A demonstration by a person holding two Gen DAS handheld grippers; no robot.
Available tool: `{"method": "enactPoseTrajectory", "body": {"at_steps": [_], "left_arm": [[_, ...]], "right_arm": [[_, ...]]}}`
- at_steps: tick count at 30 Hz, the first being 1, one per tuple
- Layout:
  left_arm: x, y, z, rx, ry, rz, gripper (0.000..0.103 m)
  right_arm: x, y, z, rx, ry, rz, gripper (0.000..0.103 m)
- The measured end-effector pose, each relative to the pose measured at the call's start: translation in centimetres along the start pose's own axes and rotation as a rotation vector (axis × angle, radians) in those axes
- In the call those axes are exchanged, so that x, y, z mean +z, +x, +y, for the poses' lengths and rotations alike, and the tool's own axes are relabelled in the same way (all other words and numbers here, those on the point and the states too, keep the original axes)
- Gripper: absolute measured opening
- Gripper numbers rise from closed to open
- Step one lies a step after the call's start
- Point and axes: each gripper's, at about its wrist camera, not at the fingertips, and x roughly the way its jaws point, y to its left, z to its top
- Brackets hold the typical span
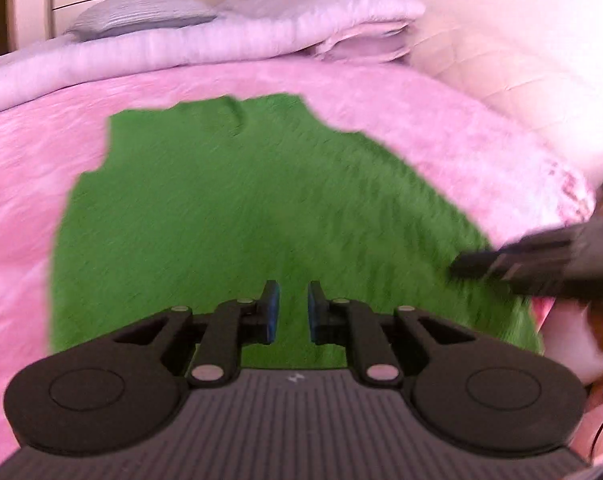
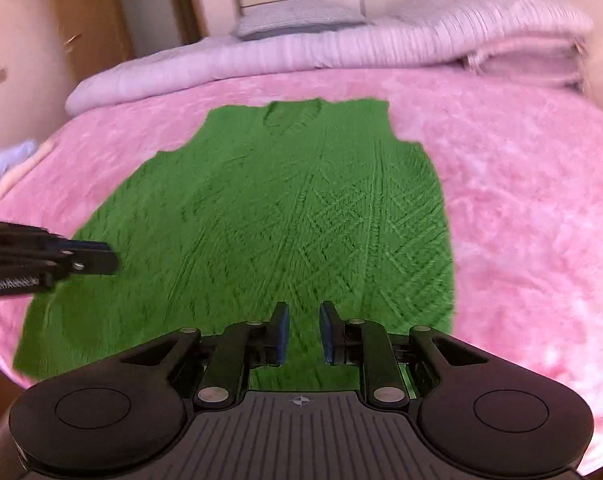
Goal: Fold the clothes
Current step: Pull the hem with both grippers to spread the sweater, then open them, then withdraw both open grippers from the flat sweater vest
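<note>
A green knitted sleeveless top lies flat on the pink bed cover, its neckline at the far end. My left gripper hovers over the near hem, its blue pads a small gap apart with nothing between them. My right gripper hovers over the same hem further right, its jaws also slightly apart and empty. In each wrist view the other gripper reaches in from the side: the right gripper over the top's right edge, the left gripper over its left edge. Whether either one touches the cloth is unclear.
The pink cover spreads wide around the top. A folded lilac duvet and pillows lie along the far end of the bed. A padded headboard is at the right, a wooden wardrobe at the left.
</note>
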Motion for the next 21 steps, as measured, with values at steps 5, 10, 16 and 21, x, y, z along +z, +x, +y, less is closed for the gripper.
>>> {"method": "enactPoseTrajectory", "body": {"at_steps": [5, 10, 16, 21], "left_arm": [[-2.4, 2.4, -2.0, 0.019, 0.092, 0.103, 0.011], [-5.0, -0.9, -1.5, 0.004, 0.010, 0.129, 0.011], [-5.8, -5.5, -1.1, 0.094, -0.031, 0.094, 0.011], [-6.1, -7.2, 1.5, 0.217, -0.113, 0.076, 0.011]], "right_arm": [[-2.6, 0.3, 0.7, -0.005, -0.049, 0.028, 0.020], [-5.1, -2.0, 0.4, 0.021, -0.030, 0.067, 0.020], [-4.8, -4.1, 1.1, -0.031, -0.035, 0.054, 0.020], [-4.4, -4.4, -0.8, -0.102, 0.093, -0.036, 0.020]]}}
